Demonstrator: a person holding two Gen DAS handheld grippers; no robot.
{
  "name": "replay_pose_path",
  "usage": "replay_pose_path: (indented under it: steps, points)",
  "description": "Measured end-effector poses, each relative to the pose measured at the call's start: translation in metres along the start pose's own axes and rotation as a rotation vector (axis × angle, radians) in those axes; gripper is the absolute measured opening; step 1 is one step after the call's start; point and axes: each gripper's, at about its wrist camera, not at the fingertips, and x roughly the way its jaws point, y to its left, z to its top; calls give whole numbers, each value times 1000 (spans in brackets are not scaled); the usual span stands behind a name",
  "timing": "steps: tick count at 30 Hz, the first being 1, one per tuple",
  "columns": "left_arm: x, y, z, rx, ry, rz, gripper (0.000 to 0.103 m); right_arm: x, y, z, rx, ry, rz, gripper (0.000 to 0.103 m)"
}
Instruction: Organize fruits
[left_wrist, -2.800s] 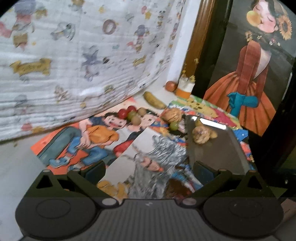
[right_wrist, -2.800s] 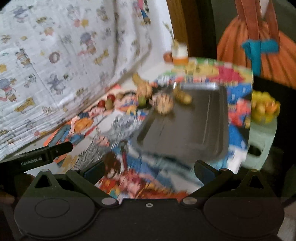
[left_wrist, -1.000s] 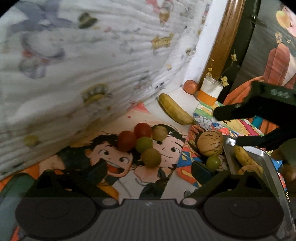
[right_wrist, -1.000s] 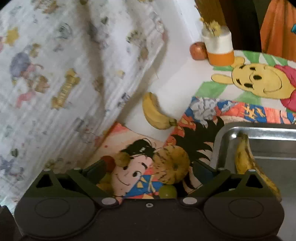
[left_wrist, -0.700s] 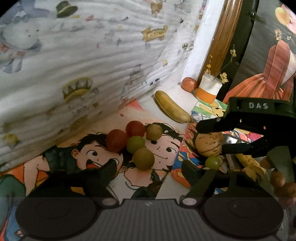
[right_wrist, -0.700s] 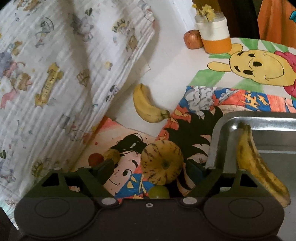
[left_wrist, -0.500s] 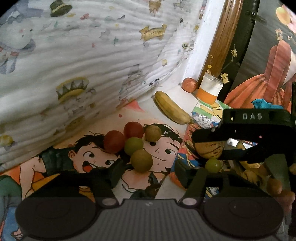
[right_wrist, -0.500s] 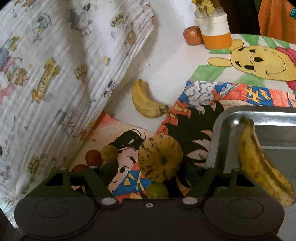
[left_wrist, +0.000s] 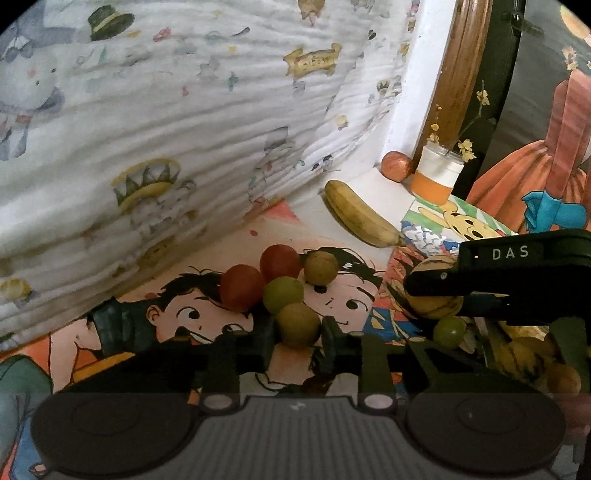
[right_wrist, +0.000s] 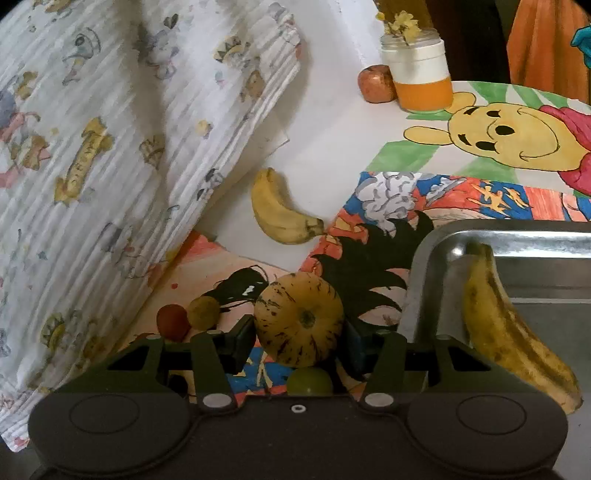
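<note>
Both tools have closed in: left tool (left_wrist: 297, 338) now pinches a grape (left_wrist: 298, 325), right tool (right_wrist: 299, 341) the melon (right_wrist: 299, 318); both are ready for lifting to the tray (right_wrist: 421, 266).

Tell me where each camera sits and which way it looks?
Left wrist: rides the left tongs, looking forward at a small round green fruit between its fingers; the right tongs cross at right.
Right wrist: rides the right tongs, looking at a round yellow dark-streaked melon between its fingers.
Shared: melon, loose yellow banana, orange-and-white jar.
</note>
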Motion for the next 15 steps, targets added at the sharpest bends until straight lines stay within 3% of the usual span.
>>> replay_pose_path:
  steps: [15]
  points:
    - [-36,-6,3,-13,-35,-47,30,-62,5,-9,40,-91,84,53]
